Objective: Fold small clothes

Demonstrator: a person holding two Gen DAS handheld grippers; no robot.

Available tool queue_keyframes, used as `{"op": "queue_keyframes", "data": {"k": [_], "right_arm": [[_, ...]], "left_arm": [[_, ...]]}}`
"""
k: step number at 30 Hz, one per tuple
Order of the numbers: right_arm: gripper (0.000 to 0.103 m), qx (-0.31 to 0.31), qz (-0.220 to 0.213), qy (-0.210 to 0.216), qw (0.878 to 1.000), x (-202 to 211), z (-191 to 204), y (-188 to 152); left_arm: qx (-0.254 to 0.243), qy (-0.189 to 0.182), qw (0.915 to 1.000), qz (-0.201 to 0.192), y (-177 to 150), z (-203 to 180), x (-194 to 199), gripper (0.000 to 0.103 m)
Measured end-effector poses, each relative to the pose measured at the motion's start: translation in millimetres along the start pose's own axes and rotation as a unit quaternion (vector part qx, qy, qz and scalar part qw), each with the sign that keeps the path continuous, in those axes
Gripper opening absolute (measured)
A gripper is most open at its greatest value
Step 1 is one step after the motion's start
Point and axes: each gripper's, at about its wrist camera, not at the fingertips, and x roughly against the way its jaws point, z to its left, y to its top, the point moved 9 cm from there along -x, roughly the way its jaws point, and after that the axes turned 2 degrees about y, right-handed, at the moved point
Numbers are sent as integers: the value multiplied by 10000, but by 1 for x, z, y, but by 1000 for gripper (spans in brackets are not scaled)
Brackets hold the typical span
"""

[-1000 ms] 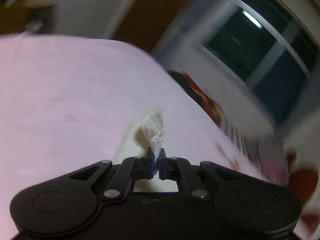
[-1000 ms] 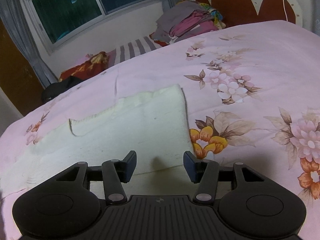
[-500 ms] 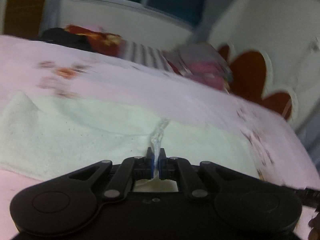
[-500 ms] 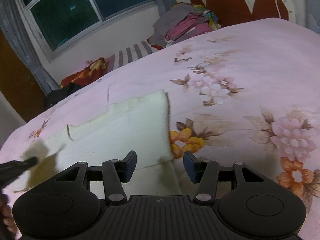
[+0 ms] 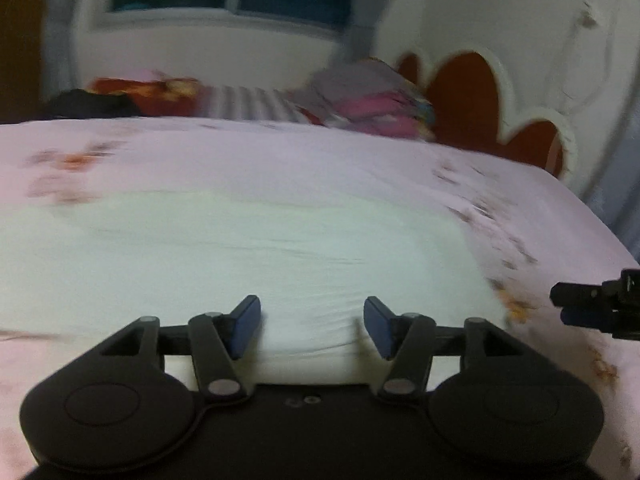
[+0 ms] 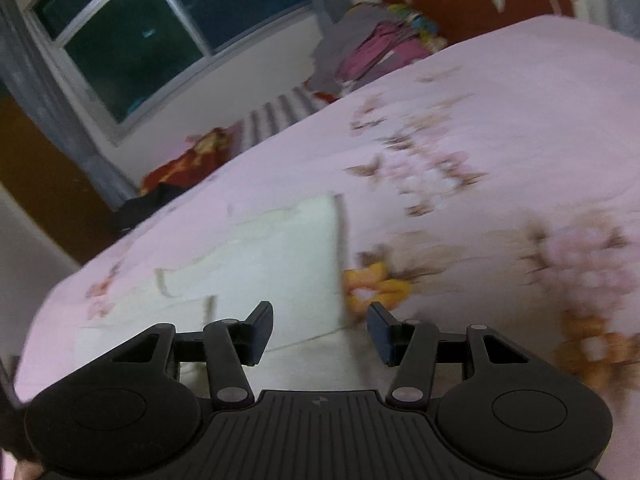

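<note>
A cream garment (image 5: 248, 248) lies partly folded on the pink bed (image 6: 500, 112). Left tongs (image 5: 312, 328) and right tongs (image 6: 320, 334) hover apart, empty. Next likely needs regripping an edge.

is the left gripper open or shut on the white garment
Open. The left gripper has its jaws wide apart, holding nothing; the white garment lies flat on the bed.

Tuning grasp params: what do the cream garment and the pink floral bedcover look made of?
Cream garment: looks like a soft knit or fleece, matte, with a thick folded edge and fuzzy border; blur leaves the weave open. Pink floral bedcover: apparently thin woven cotton or a blend, matte, with a printed pattern and shallow wrinkles.
</note>
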Motion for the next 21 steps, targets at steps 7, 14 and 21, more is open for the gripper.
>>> {"op": "queue_keyframes", "data": {"k": [7, 14, 21], "right_arm": [[52, 108, 417, 695, 9967, -57, 66, -19], [26, 219, 1056, 625, 9922, -114, 97, -44], [4, 635, 1020, 586, 9910, -120, 103, -49]], "left_arm": [[800, 1046, 9910, 227, -25, 124, 38, 42], [1181, 772, 9892, 391, -29, 153, 24, 43], [1095, 855, 9894, 424, -22, 154, 4, 43]]}}
